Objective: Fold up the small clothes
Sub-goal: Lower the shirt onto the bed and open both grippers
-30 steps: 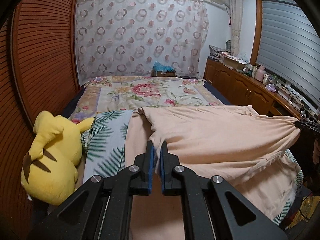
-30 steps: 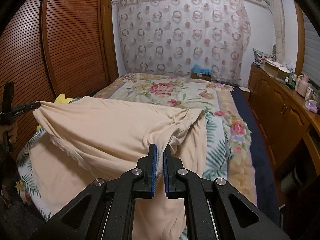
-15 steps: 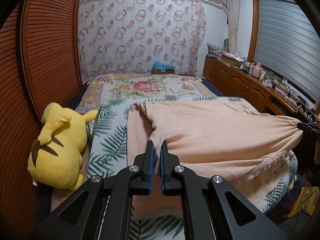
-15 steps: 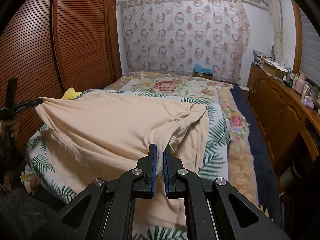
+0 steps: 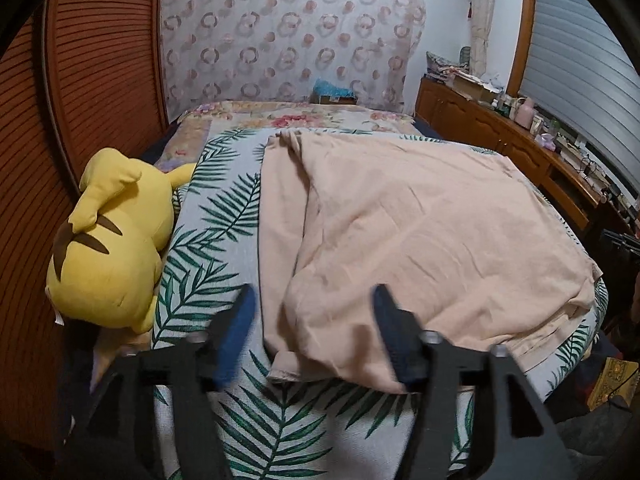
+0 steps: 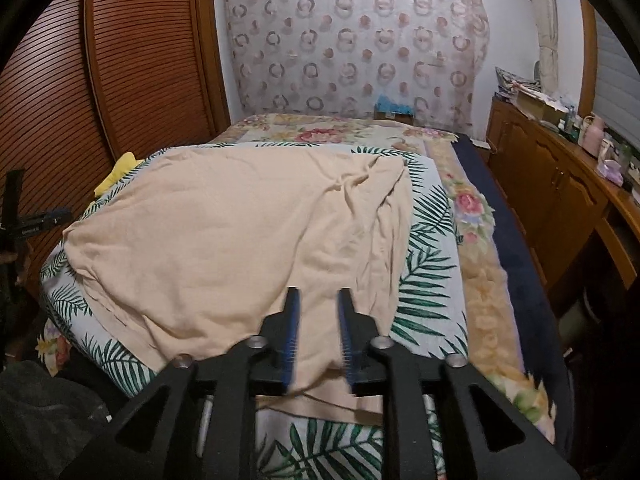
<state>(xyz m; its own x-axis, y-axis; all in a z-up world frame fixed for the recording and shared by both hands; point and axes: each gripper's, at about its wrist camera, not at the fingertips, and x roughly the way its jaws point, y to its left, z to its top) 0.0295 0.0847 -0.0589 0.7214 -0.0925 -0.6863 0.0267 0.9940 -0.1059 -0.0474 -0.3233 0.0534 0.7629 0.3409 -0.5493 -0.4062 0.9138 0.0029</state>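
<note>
We are looking along both of our handheld grippers at a peach-coloured soft cotton garment point(image 5: 420, 236) that is lying folded over on a white bedspread printed with green palm leaves point(image 5: 216, 248). The garment is resting near the foot of the bed, with its near edge hanging just over the mattress edge.

Our left gripper point(image 5: 312, 320) is hovering with its jaws wide apart, holding nothing; the garment's near left corner is lying between and just beyond the two fingers. Our right gripper point(image 6: 318, 320) is also standing apart, more narrowly, and the cloth's near right edge is lying loose in the gap without being pinched.

A yellow plush toy with brown stripes point(image 5: 112, 240) is lying on the bed to the left, just beside the bedspread's edge and apart from the garment.

We judge that one fold is laid and the next one is waiting. What could go wrong: the top layer is sitting crooked over the lower one (a strip of under-layer is showing along the left side), so folding again may lock in the skew. The overhanging edge could also slide off the bed if we are tugging unevenly, and a shallow pinch may catch only one layer.
</note>
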